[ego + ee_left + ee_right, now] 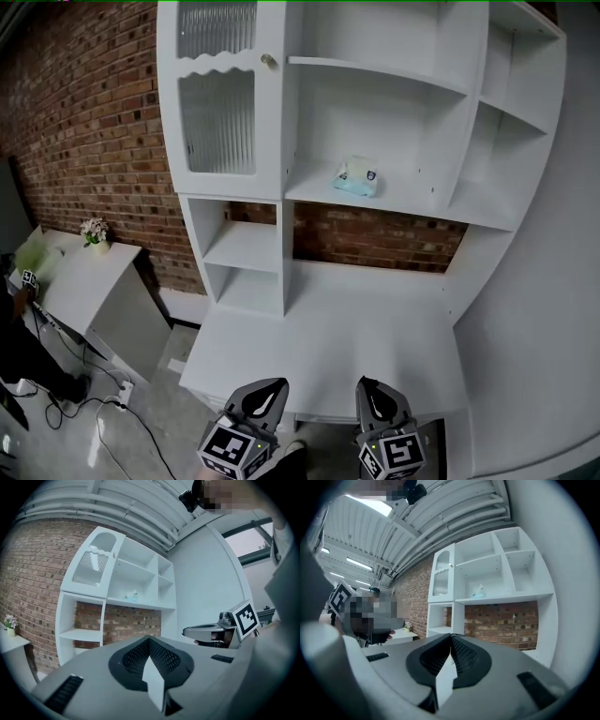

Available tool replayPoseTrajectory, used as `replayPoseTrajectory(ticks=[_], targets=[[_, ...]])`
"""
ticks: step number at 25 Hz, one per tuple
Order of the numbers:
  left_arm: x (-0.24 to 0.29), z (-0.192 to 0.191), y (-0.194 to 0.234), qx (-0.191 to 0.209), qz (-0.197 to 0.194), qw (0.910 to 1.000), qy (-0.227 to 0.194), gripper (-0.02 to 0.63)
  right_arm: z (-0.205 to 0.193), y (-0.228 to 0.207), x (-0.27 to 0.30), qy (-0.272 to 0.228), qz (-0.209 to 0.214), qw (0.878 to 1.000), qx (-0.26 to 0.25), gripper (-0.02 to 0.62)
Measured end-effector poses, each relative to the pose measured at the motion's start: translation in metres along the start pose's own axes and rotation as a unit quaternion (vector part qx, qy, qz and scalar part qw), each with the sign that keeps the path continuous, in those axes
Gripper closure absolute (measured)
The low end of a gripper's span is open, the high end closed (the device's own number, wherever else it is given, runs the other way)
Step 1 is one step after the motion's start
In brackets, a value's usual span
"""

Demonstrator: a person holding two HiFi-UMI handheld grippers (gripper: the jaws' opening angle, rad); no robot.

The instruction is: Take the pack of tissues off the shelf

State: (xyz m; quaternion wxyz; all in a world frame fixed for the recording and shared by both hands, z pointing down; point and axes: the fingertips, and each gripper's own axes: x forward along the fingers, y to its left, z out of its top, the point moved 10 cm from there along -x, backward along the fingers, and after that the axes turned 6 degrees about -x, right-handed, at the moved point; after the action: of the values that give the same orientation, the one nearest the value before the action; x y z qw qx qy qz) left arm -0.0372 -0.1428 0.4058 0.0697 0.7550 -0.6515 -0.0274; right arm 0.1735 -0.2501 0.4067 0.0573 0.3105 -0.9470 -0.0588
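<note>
head view: a white shelf unit stands against a brick wall. the pack of tissues lies on the wide middle shelf, just right of the upright divider, below a higher shelf board. a ribbed glass door closes the compartment to its left. the left gripper and the right gripper sit side by side at the bottom edge, over the near end of the white desk surface, well apart from the pack. a small flower pot stands on a side table at far left.

left gripper view: the two jaws are pressed together with nothing between them. the pack is small and far off on its shelf.

right gripper view: this claw's jaws also meet tip to tip, pinching nothing. the pack rests on the shelf above the brick backing, far beyond the jaw tips.
</note>
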Motion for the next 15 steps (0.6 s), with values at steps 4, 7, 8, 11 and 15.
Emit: replayPoseTrajectory(ticks=[4, 7, 8, 11, 15], targets=[[0.036, 0.008, 0.016, 0.004, -0.003, 1.0, -0.001, 0.594, 0.007, -0.028, 0.029, -0.017, -0.011, 1.0, -0.017, 0.588], [0.066, 0.015, 0.031, 0.012, -0.008, 0.9998, -0.015, 0.594, 0.014, -0.045, 0.054, -0.026, -0.017, 0.999, -0.021, 0.588], [0.075, 0.019, 0.038, 0.016, -0.011, 0.9995, -0.025, 0.594, 0.017, -0.05, 0.063, -0.029, -0.018, 0.999, -0.023, 0.588], [0.106, 0.033, 0.059, 0.025, -0.018, 0.9985, -0.045, 0.594, 0.031, -0.068, 0.094, -0.038, -0.026, 0.998, -0.035, 0.588], [0.14, 0.051, 0.083, 0.04, -0.027, 0.9972, -0.057, 0.594, 0.052, -0.09, 0.133, -0.052, -0.035, 0.996, -0.058, 0.588]])
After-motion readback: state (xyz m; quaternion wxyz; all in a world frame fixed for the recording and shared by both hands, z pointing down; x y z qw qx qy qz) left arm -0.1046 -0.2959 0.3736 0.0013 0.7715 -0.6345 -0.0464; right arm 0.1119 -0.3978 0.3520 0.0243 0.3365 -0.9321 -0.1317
